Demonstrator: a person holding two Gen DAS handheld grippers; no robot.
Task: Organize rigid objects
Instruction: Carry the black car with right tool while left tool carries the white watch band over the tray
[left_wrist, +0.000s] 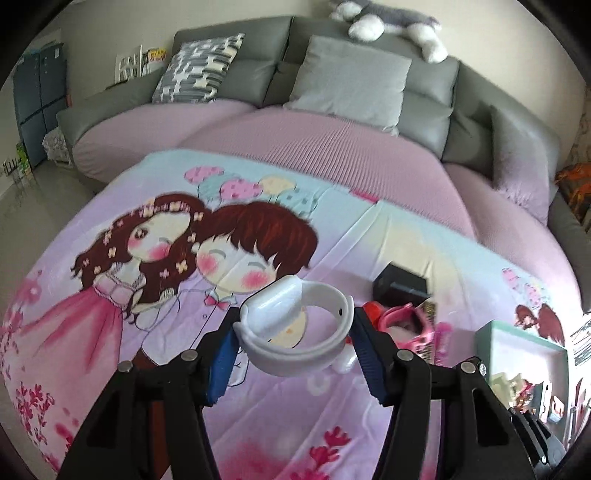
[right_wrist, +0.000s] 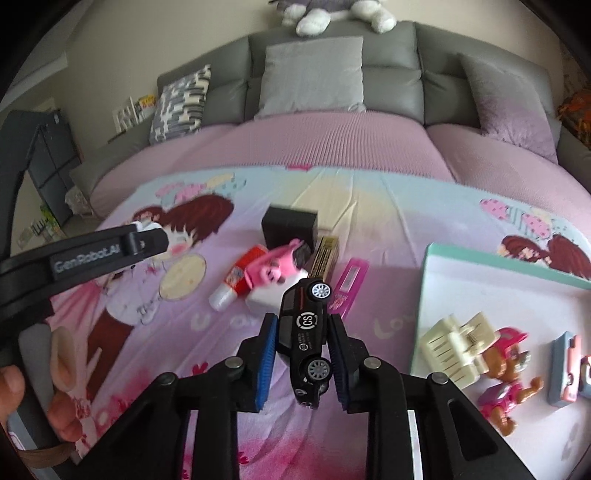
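Observation:
My left gripper is shut on a white ring-shaped wristband and holds it above the cartoon bedsheet. My right gripper is shut on a black toy car, held on its side above the sheet. A green-rimmed white tray lies to the right and holds a cream hair clip, a pink puppy figure and a blue toy. On the sheet lie a black box, a red and white tube, a pink toy and a pink flat box.
The left gripper's body and the hand holding it show at the left of the right wrist view. A grey sofa with cushions and a plush dog stands behind. The tray also shows in the left wrist view.

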